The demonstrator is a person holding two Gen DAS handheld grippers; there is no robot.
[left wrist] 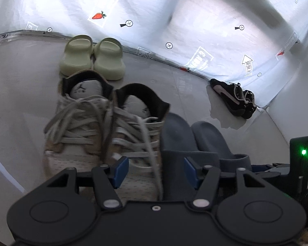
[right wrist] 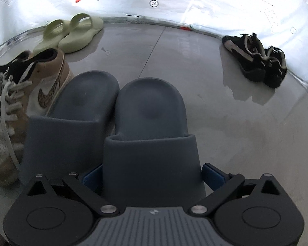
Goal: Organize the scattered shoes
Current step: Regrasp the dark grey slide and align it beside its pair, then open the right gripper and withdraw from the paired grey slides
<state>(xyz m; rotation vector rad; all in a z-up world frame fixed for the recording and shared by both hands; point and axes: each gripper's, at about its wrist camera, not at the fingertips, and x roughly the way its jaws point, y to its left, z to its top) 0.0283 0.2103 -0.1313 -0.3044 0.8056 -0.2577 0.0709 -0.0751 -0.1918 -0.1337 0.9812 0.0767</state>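
Grey floor holds two blue slides, two green slides, four sneakers.

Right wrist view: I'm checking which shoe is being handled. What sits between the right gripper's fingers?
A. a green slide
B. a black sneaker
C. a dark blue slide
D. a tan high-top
C: the right gripper has its blue fingers on either side of the dark blue slide.
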